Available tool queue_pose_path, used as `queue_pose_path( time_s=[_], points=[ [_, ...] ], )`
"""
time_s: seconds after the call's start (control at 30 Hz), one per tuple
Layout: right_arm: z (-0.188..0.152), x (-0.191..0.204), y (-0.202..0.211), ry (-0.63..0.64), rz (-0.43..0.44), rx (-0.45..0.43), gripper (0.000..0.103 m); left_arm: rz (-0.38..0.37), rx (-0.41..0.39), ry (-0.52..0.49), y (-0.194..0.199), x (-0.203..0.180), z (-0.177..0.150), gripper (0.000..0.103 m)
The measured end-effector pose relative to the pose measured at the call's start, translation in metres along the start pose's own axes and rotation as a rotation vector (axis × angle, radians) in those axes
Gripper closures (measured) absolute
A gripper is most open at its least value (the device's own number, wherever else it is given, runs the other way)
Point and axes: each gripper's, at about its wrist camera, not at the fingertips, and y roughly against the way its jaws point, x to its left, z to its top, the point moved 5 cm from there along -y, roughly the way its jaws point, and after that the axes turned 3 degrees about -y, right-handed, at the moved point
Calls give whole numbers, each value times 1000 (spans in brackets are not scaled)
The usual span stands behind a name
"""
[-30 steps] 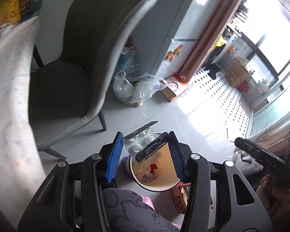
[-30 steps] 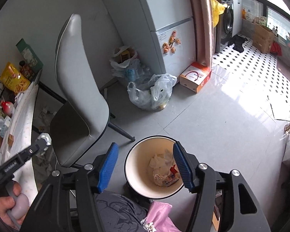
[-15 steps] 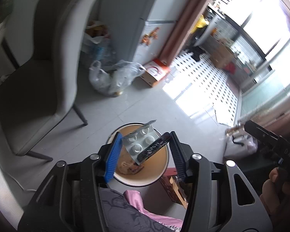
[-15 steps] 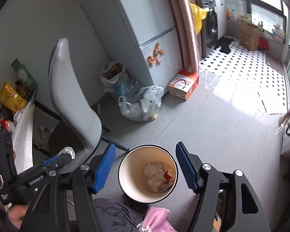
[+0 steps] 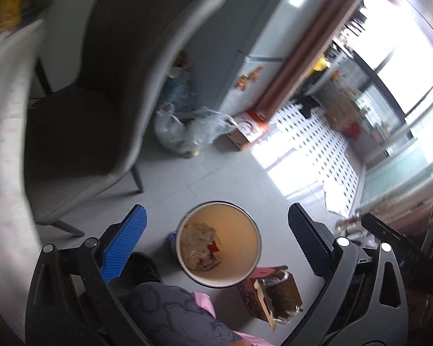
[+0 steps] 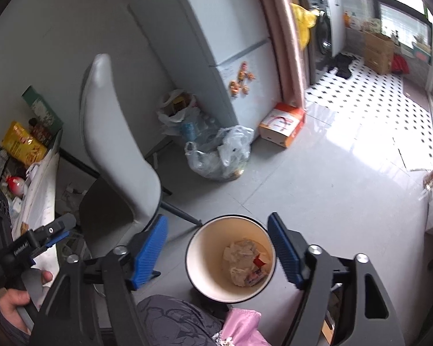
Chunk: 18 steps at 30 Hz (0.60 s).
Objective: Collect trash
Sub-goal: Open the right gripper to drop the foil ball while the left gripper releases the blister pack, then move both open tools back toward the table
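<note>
Drop made; both grippers are empty.
Left gripper [image 5: 216, 233] jaws have just been opening, right gripper [image 6: 218, 248] too; bin [image 5: 252, 248] holds scraps, table [image 6: 47, 178] clutter at 9 o'clock remains.

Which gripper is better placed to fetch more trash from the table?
Probably the left gripper: seen from the right wrist, it is beside the table. The right gripper hangs open over the trash bin. Both are empty.

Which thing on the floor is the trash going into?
Start at the grey chair; the round bin stands on the floor just past its legs. Unlike the clear plastic bag by the fridge, it is open-topped, cream inside, holding crumpled wrappers.
</note>
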Motion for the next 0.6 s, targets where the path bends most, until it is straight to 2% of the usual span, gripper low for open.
queue_pose_path(
  time_s=[0.17,0.6],
  points=[
    [1,35,0,48,54,-2,19,25,-41,49,28,26,2,6],
    [-7,132,2,181,159,5,11,133,-174,162,111,107,1,6]
  ],
)
